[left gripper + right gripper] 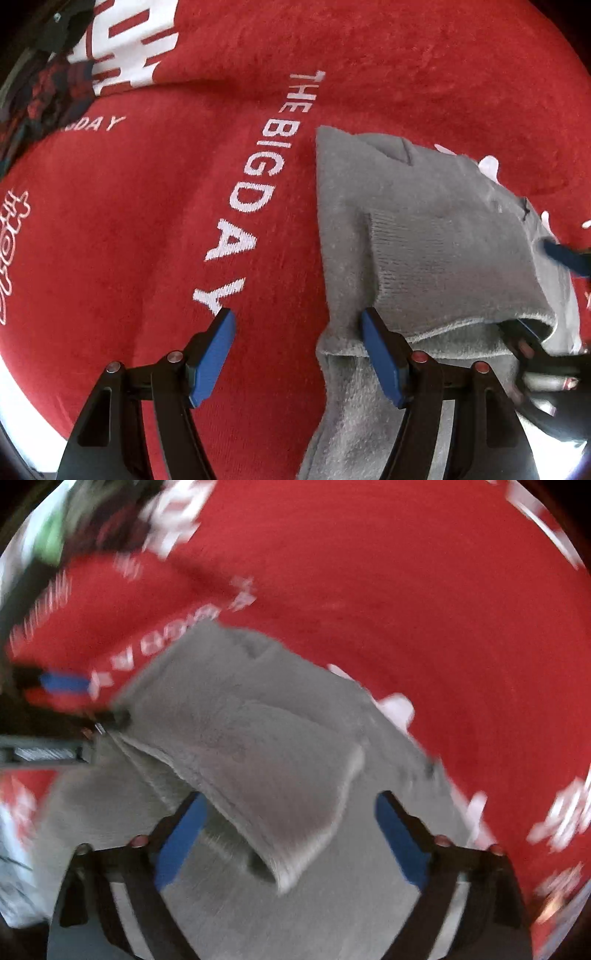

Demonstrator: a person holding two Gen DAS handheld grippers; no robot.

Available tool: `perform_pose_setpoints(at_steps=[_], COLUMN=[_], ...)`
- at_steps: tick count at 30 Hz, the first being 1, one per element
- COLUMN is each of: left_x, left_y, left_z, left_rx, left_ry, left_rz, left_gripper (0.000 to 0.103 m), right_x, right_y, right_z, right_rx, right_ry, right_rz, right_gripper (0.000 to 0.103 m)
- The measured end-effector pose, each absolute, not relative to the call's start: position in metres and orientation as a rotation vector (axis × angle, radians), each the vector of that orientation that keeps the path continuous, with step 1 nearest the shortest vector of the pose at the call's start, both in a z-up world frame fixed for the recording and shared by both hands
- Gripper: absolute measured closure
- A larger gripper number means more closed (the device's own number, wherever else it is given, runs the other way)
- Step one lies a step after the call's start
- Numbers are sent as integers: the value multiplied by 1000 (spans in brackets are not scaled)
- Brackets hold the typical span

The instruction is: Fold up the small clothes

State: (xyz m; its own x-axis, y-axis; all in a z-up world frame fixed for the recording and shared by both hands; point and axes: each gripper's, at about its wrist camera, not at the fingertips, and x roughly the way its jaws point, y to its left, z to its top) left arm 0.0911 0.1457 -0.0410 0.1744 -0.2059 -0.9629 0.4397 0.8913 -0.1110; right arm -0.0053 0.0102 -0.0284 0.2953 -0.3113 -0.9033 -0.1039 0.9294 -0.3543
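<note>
- Red blanket [129, 221] with white "THE BIG DAY" lettering [255, 195] fills almost the whole view under me; plenty of bare red room to my left and far side.
- Grey knit garment [424, 236], small, lies on the blanket right of the lettering; one flap [266, 760] is already doubled over the lower layer, so I judge the fold partly done, with squaring and a further fold left.
- Folded edge of the flap sits just ahead of my right gripper [291, 834]; view blurred.
- My left gripper [295, 354] is open, nothing clamped; its right pad rests at the garment's left edge, left pad over bare blanket.
- Right fingers apart, straddling the flap's corner, not pinching it.
</note>
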Motion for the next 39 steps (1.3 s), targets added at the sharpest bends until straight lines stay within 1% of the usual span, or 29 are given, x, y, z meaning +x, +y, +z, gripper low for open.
perform_pose_setpoints(at_steps=[1,2,3,4,7,8,10,11,12,13,14,15,16,19,22,25,27,30,32,33,34,35,36,37,39], left_x=[90,89,88,87,91,97,97,97,98,99,99,102,103,116,141,173,191,201,202,203,203,204,205,204,206], left_y=[147,148,149,149,152,152,150,150,149,149,148,148,148,140,131,115,102,93,92,92,91,90,89,89,89], left_z=[-40,-39,-38,-37,-40,-44,-44,-44,-45,-45,-46,-46,-46,-40,-33,-40,-56,-66,-66,-65,-62,-60,-59,-55,-49], left_rx=[206,208,206,205,208,211,228,236,247,268,268,267,268,281,243,213,236,236,228,225,222,206,190,193,221], left_ry=[1322,1323,1325,1328,1335,1336,1330,1328,1325,1317,1320,1327,1334,1336,1329,1374,1434,1470,1466,1460,1452,1454,1469,1468,1447], left_rz=[-465,-469,-472,-474,-482,-484,-495,-496,-491,-476,-482,-486,-489,-510,-539,-568,-568,-597,-622,-639,-665,-712,-741,-746,-764], left_gripper=[32,32,32,32,32,32,32,31,23,20,20,20,20,20,20,20,20,21,30,41,65,79,91,91,91], right_x=[-1,3,6,7,-10,-29,-61,-82,-111,-124,-143,-162,-175,-208,-214,-186,-153,-97,-76,-65,-58,-51,-47,-42,-32], right_y=[12,12,5,-4,-62,-93,-132,-152,-174,-182,-191,-197,-200,-201,-187,-151,-115,-48,-23,-20,-15,-14,-13,-13,-13], right_z=[-39,-45,-45,-40,-7,2,3,-1,-13,-20,-31,-40,-45,-50,-46,-47,-58,-80,-89,-95,-99,-102,-101,-101,-102], right_rx=[-431,-450,-407,-346,90,307,581,740,945,1036,1146,1241,1297,1425,1478,1499,1516,1551,1567,1575,1587,1596,1597,1594,1597], right_ry=[1297,1315,1313,1295,1171,1099,1021,974,908,883,853,811,778,694,695,754,829,916,916,916,907,891,875,870,864], right_rz=[-142,-143,-163,-185,-298,-351,-449,-494,-531,-551,-580,-607,-624,-667,-619,-447,-301,-133,-104,-109,-116,-129,-146,-162,-162], right_gripper=[42,79,93,95,95,95,95,88,85,72,55,49,47,47,47,46,46,46,46,46,46,46,46,47,83])
